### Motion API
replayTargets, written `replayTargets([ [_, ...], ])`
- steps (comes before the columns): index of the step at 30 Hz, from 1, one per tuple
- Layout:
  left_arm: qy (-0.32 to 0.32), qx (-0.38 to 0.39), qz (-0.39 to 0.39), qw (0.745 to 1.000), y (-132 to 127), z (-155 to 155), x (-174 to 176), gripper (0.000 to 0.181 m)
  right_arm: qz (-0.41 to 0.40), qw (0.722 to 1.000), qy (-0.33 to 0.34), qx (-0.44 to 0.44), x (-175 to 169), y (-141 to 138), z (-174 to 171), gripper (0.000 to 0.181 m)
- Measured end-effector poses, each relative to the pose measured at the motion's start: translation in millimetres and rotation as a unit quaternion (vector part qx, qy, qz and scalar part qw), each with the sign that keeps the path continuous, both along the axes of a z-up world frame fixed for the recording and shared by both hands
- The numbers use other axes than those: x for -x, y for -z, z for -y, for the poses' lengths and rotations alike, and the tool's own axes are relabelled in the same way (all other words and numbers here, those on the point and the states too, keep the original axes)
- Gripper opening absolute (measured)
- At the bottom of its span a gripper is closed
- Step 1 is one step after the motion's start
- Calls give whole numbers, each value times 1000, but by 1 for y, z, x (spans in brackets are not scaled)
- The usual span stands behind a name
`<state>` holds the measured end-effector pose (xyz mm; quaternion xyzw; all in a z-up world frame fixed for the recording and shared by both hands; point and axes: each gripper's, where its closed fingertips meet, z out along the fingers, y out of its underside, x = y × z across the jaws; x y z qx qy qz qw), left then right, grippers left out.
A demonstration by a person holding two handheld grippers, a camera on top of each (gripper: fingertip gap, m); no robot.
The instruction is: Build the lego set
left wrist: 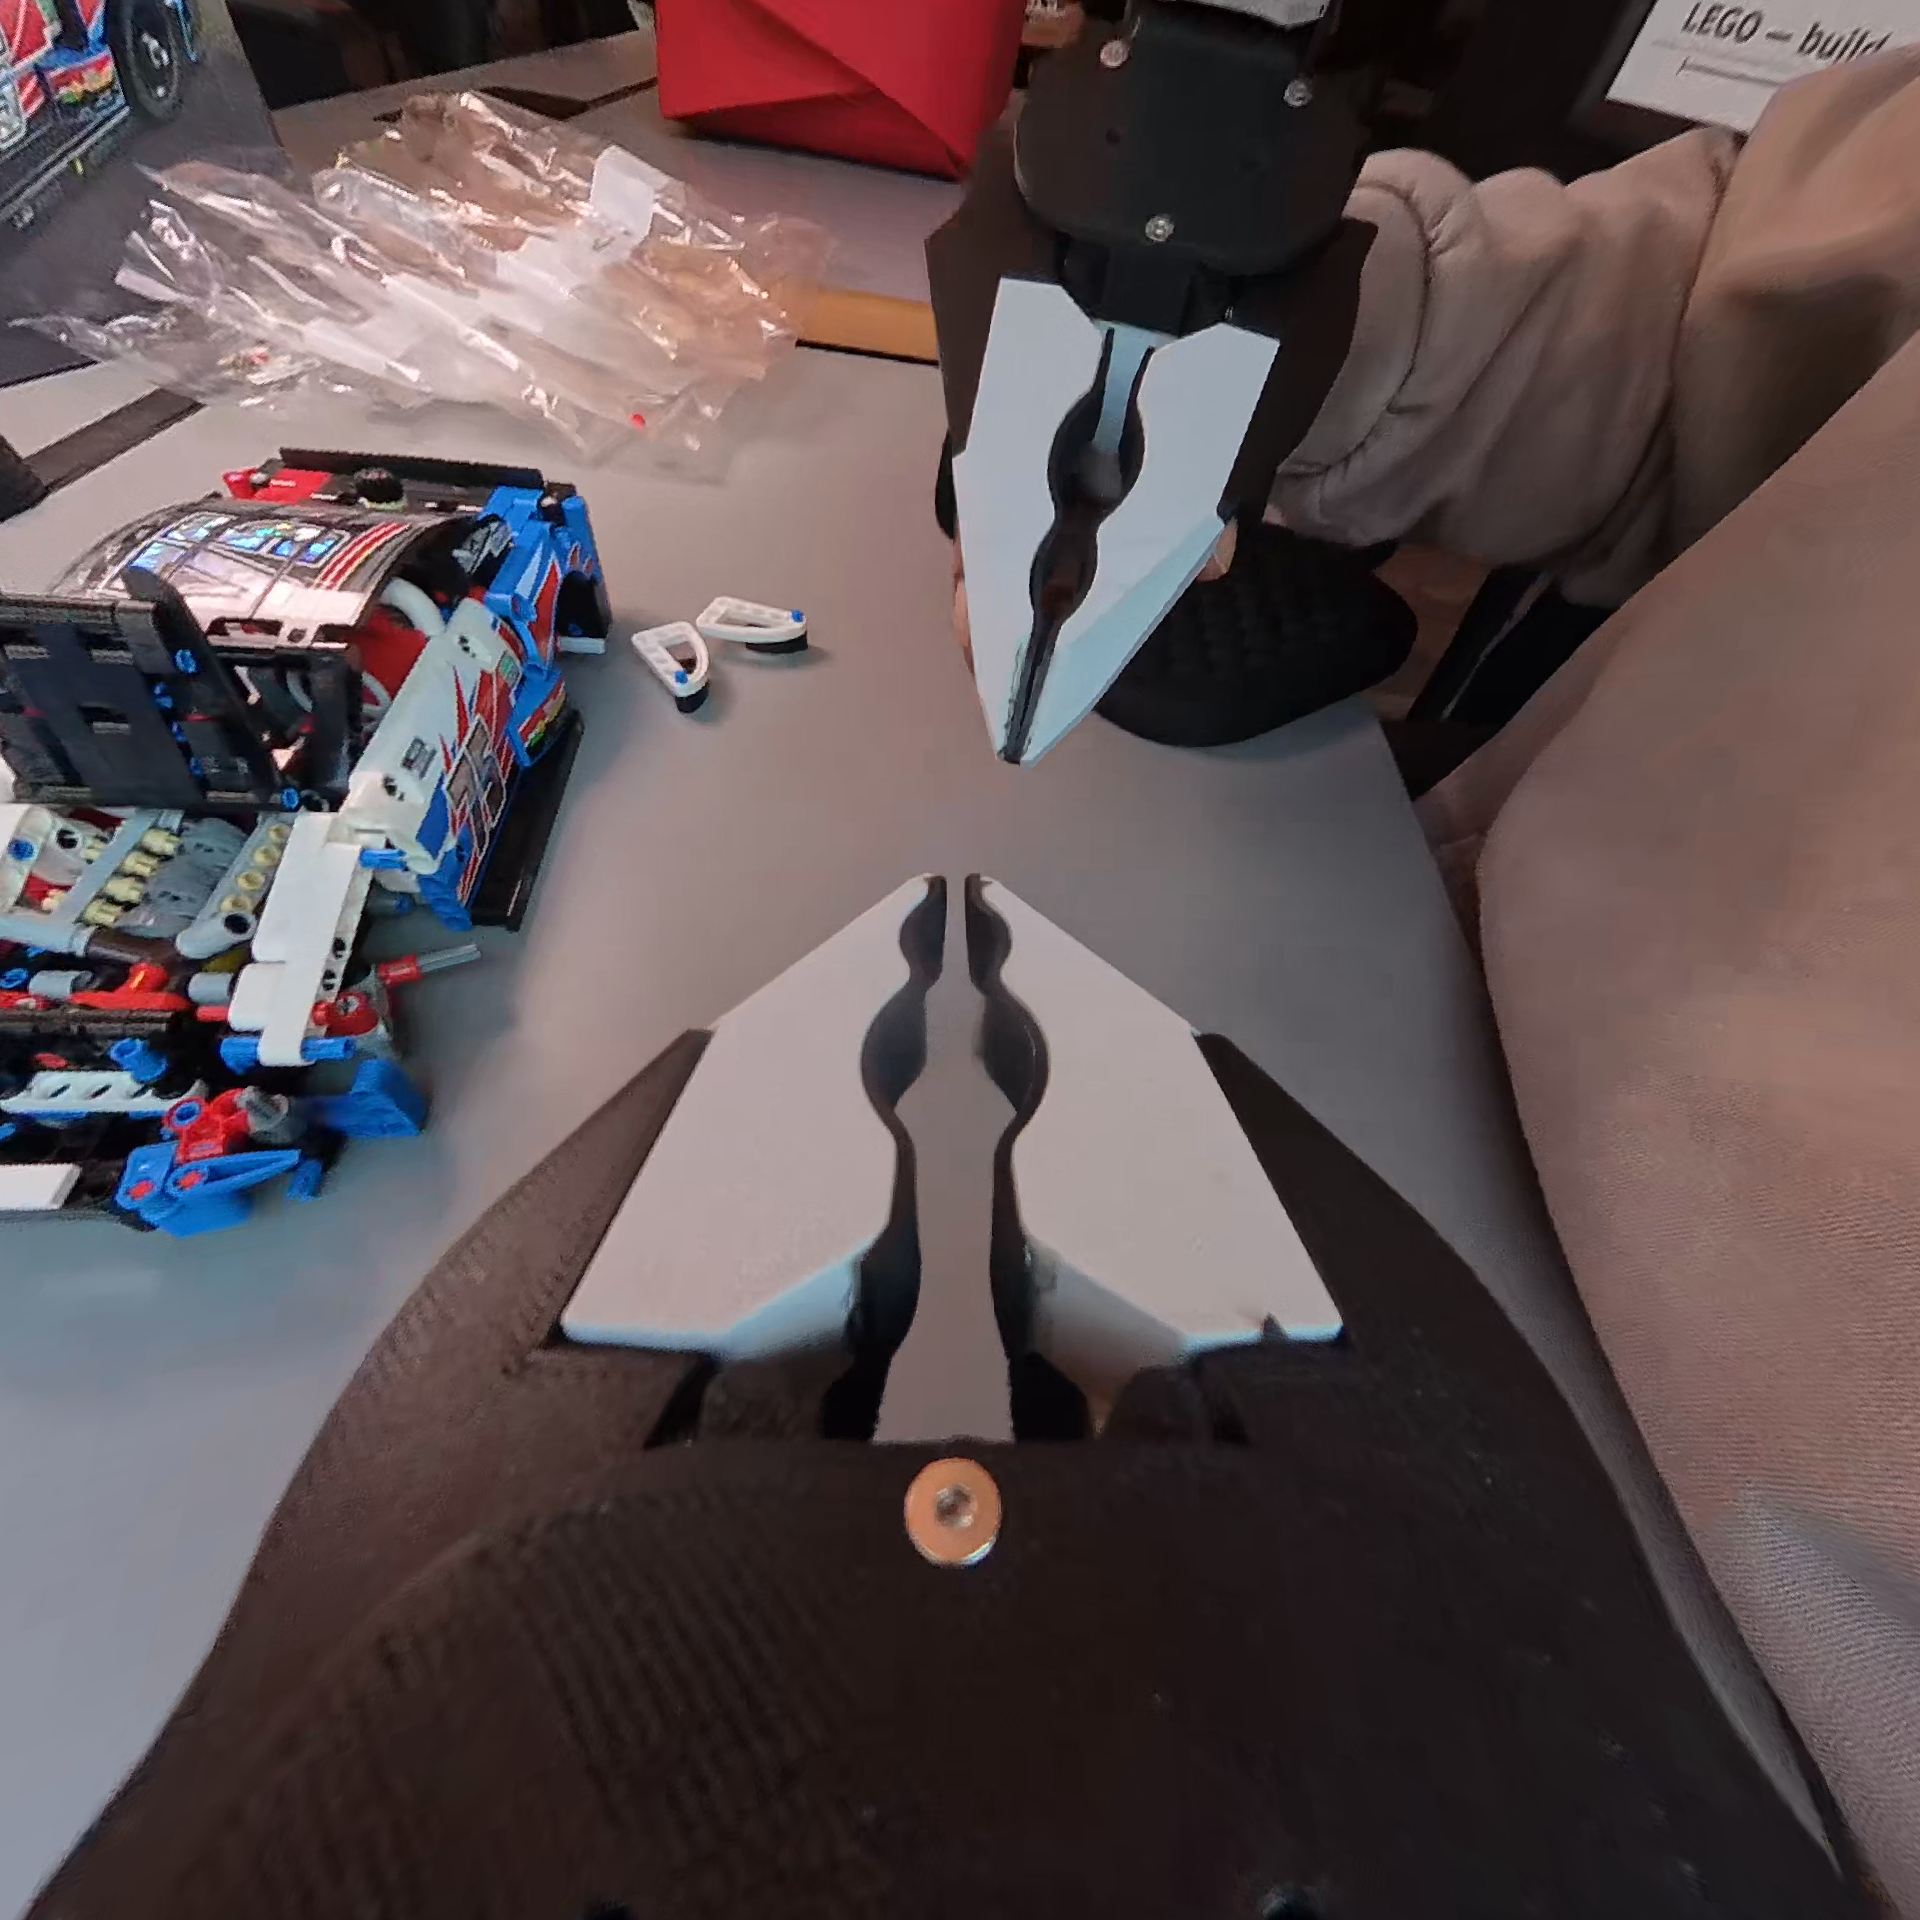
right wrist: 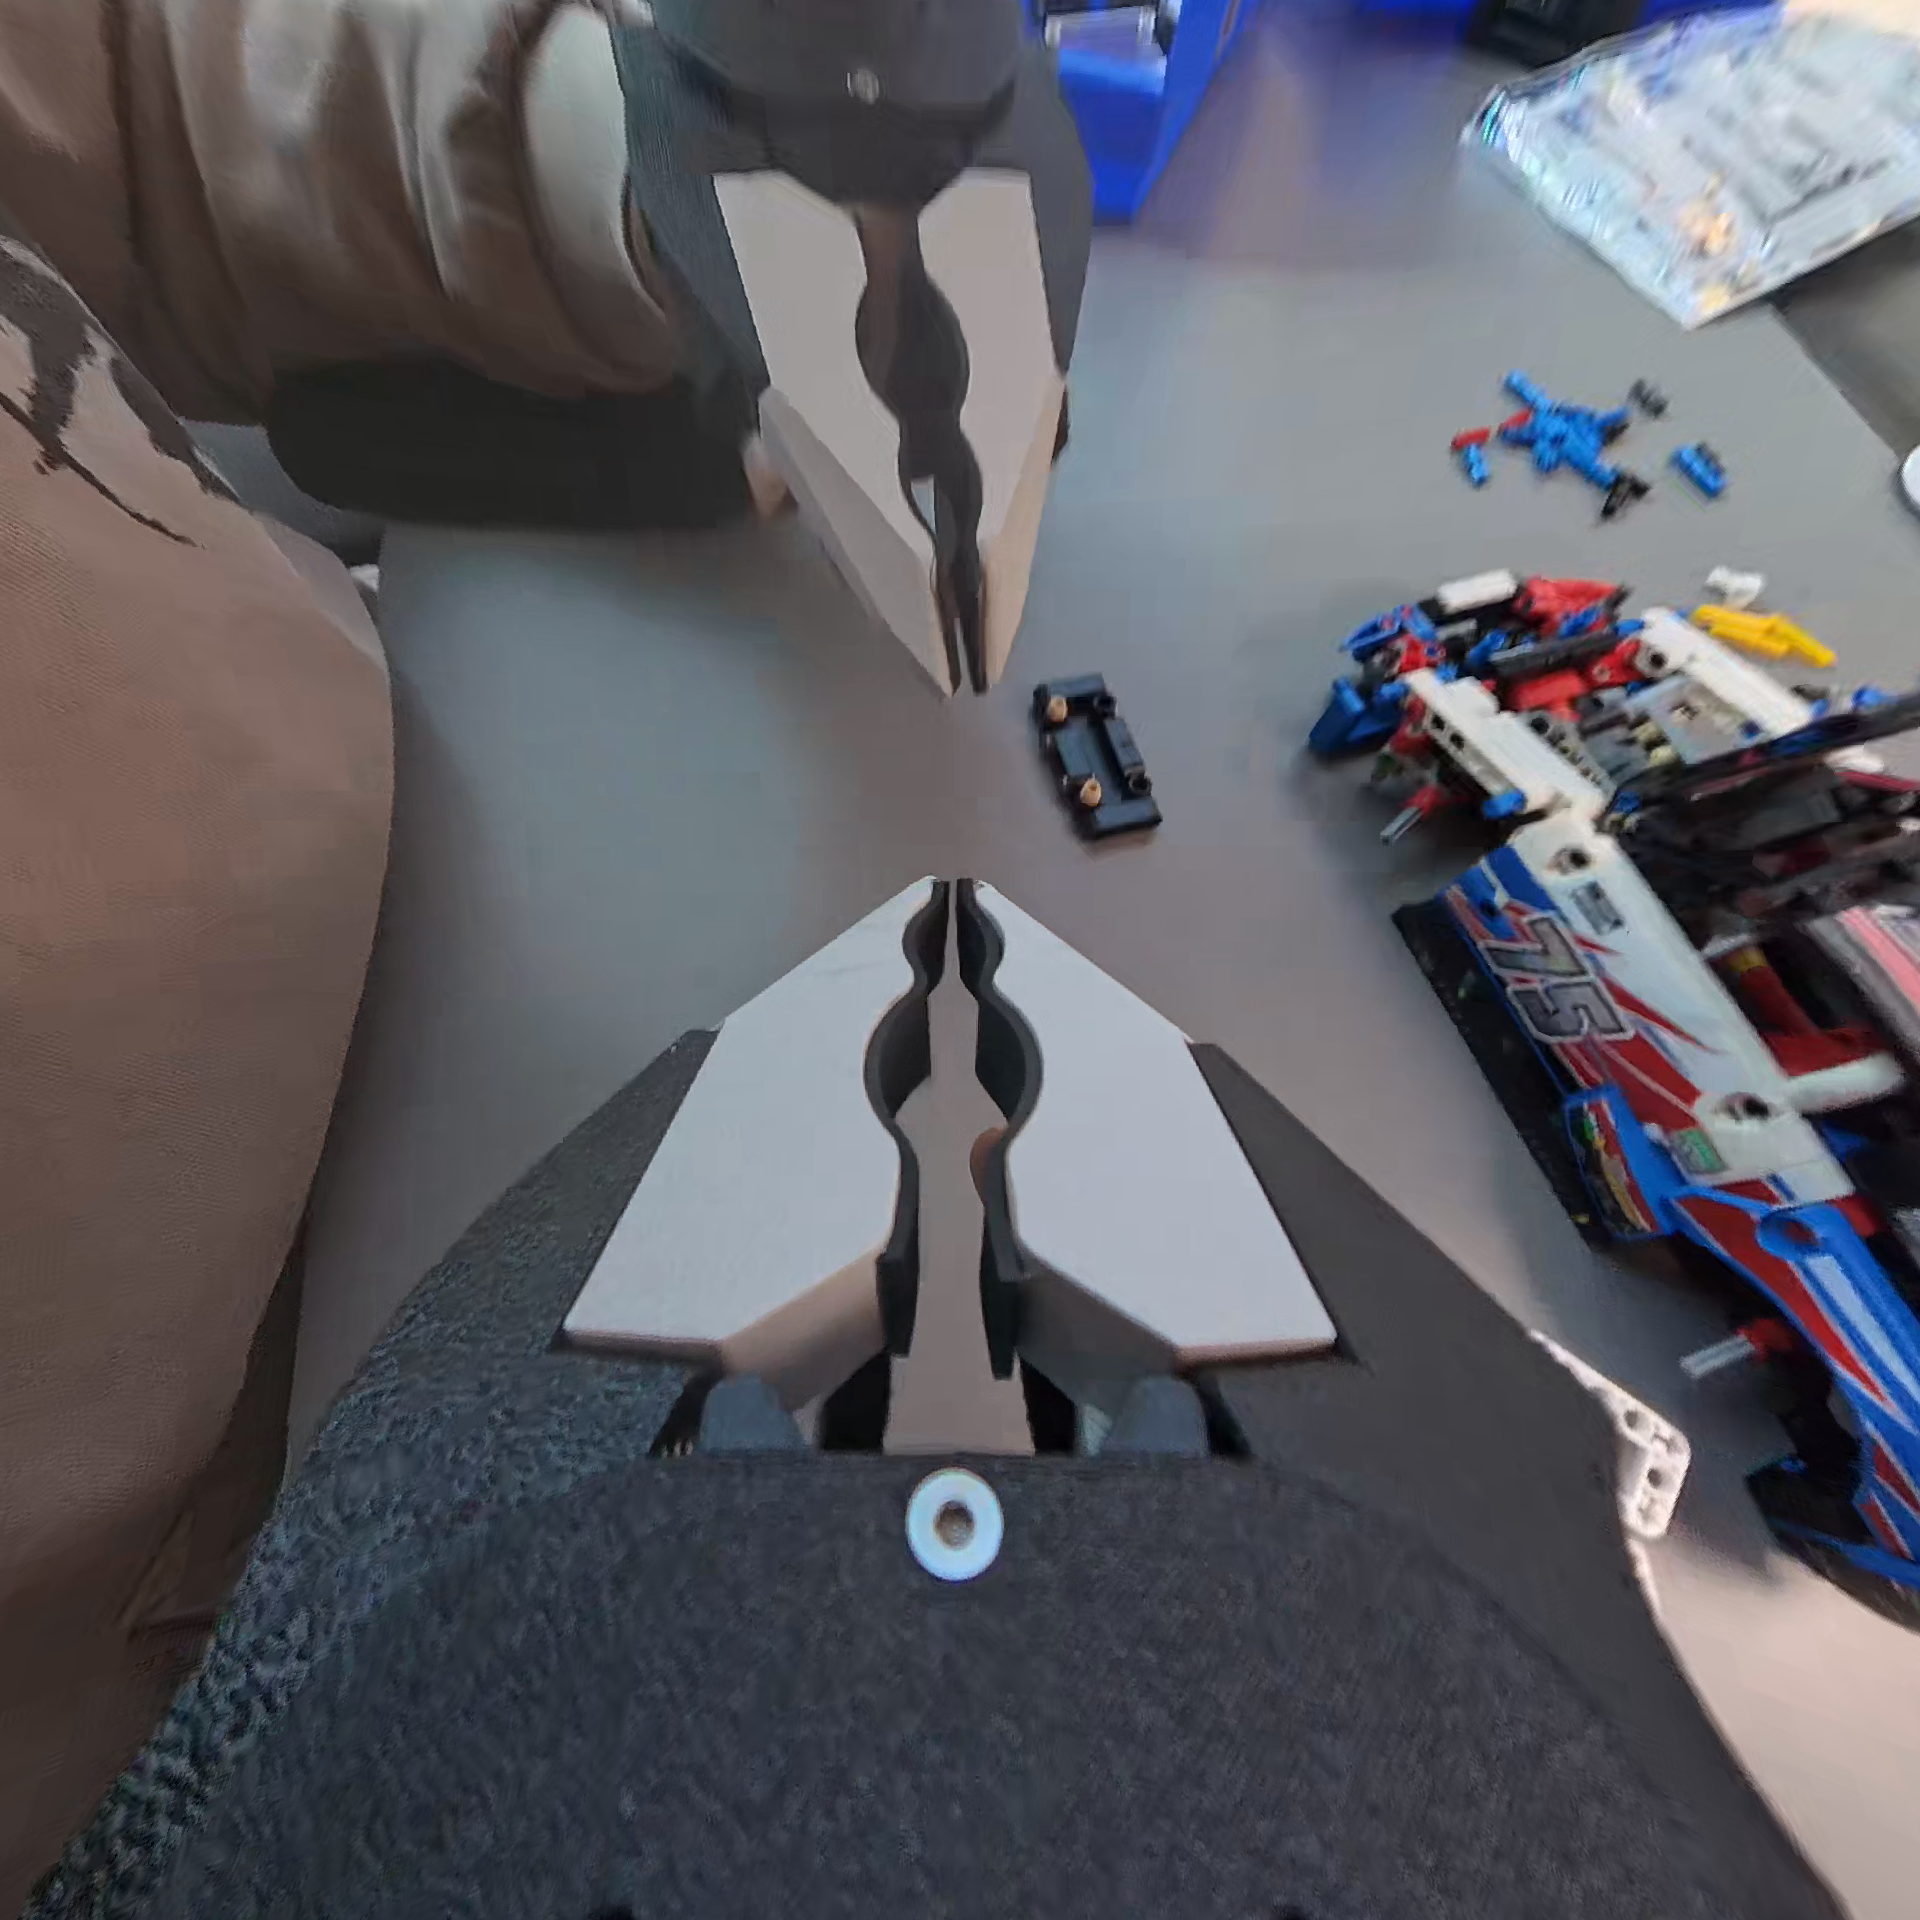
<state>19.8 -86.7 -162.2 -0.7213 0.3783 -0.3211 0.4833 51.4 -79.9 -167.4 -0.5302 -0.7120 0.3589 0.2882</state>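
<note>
A partly built blue, white and red lego race car (left wrist: 281, 790) lies on the grey table at the left of the left wrist view and at the right of the right wrist view (right wrist: 1683, 1039). My left gripper (left wrist: 956, 883) is shut and empty, over bare table. My right gripper (right wrist: 956, 885) is shut and empty too. The two grippers point tip to tip; the right one shows across the left wrist view (left wrist: 1016, 753), the left one across the right wrist view (right wrist: 964, 681). Two small white curved pieces (left wrist: 717, 644) lie near the car. A small black assembly (right wrist: 1093, 753) lies beside the left gripper's tip.
Crumpled clear plastic bags (left wrist: 457, 270) and a red box (left wrist: 842, 73) lie at the back. Loose blue pieces (right wrist: 1569, 442), a yellow piece (right wrist: 1766, 634) and a bagged booklet (right wrist: 1704, 156) lie farther off. Brown sleeves (left wrist: 1704, 727) sit along the table edge. One gripper's finger ends stand about 4 centimeters off the other's. Left tips and right tips are each some 30 centimeters from the yellow piece (right wrist: 1766, 634).
</note>
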Motion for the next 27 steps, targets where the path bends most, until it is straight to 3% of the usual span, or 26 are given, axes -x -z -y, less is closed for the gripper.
replayTargets([
  [3, -5, 9, -11, 1000, 7, -3, 2, 5, 89, 996, 9, -21, -11, 37, 2, 14],
  [6, -8, 16, -25, 1000, 15, -5, 3, 9, 142, 989, 24, -28, -13, 66, 1, 14],
  [11, 0, 54, -23, 998, 25, -1, 0, 13, 172, 983, -19, -67, -3, 75, 10, 4],
  [13, 3, 95, -8, 995, 28, 1, 0, 17, 137, 984, -37, -106, 5, 68, 10, 4],
  [17, 18, 172, 62, 983, 23, 4, -1, 26, 0, 981, -47, -188, 24, 24, 9, 4],
  [20, 27, 182, 117, 976, 8, 4, -1, 10, -41, 961, -44, -270, 26, 8, 3, 4],
  [25, 26, 118, 88, 989, 1, 4, 0, 2, -91, 937, -40, -334, 28, -6, 3, 5],
  [27, 16, 40, 48, 998, -5, 2, 1, 0, -122, 948, -24, -293, 27, -17, 2, 0],
])
